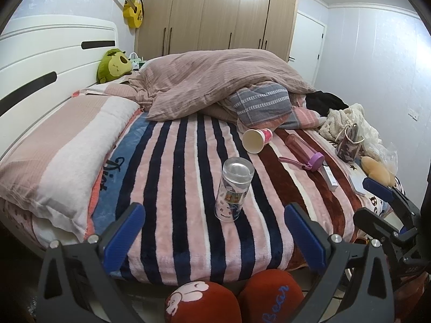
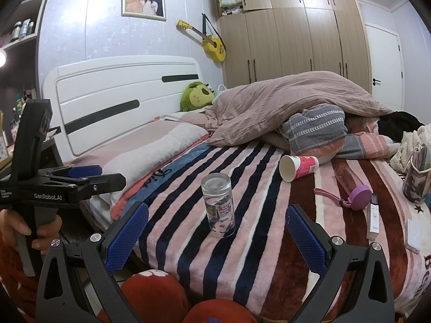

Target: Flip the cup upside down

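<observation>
A clear glass cup (image 1: 233, 190) with cartoon prints stands on the striped blanket (image 1: 172, 177), its closed base up and its rim down; it also shows in the right wrist view (image 2: 219, 209). My left gripper (image 1: 214, 231) is open and empty, just short of the cup, which stands between its blue pads. My right gripper (image 2: 218, 238) is open and empty, also near the cup. A paper cup (image 1: 256, 139) lies on its side behind the glass, also in the right wrist view (image 2: 296, 167).
A pink bottle with a purple lid (image 1: 304, 150) lies to the right, by a white stick (image 1: 330, 176) and a small bag (image 1: 348, 145). A pillow (image 1: 62, 150) lies left, a heaped duvet (image 1: 215, 80) behind. Red slippers (image 1: 231, 298) are below the bed's edge.
</observation>
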Available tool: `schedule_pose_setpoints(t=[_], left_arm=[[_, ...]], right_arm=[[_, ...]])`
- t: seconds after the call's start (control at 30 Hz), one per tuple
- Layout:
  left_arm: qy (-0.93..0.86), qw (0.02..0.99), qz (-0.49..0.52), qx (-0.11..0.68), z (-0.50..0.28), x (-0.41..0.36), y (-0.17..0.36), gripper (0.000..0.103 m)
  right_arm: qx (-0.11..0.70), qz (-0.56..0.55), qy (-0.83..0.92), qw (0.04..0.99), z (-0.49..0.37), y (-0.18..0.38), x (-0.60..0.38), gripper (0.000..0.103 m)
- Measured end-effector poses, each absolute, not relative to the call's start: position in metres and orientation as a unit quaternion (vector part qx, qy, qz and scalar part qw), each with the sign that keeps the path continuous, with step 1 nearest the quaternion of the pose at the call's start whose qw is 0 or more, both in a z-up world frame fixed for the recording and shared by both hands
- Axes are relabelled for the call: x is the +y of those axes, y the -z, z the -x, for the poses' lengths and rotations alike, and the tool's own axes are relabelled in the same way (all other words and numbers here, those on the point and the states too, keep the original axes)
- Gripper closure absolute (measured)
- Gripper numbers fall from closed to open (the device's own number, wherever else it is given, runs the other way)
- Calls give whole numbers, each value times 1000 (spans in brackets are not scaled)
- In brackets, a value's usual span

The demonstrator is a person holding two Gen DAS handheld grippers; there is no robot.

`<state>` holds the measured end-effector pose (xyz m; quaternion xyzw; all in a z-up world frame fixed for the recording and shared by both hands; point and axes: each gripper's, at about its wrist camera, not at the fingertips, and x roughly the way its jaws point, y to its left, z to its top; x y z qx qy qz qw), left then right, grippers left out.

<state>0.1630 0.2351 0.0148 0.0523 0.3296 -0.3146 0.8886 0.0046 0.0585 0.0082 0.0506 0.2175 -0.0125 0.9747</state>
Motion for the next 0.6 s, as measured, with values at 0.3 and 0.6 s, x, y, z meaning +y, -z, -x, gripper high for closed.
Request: schedule_pose_setpoints(t=[0.3, 0.6], left_arm=[[315, 888, -52, 330, -162, 232, -14, 0], [314, 889, -52, 329, -162, 232, -13, 0]], right_arm=[[218, -51, 12, 975, -5, -9, 58, 1], [218, -51, 13, 975, -3, -7, 59, 1]])
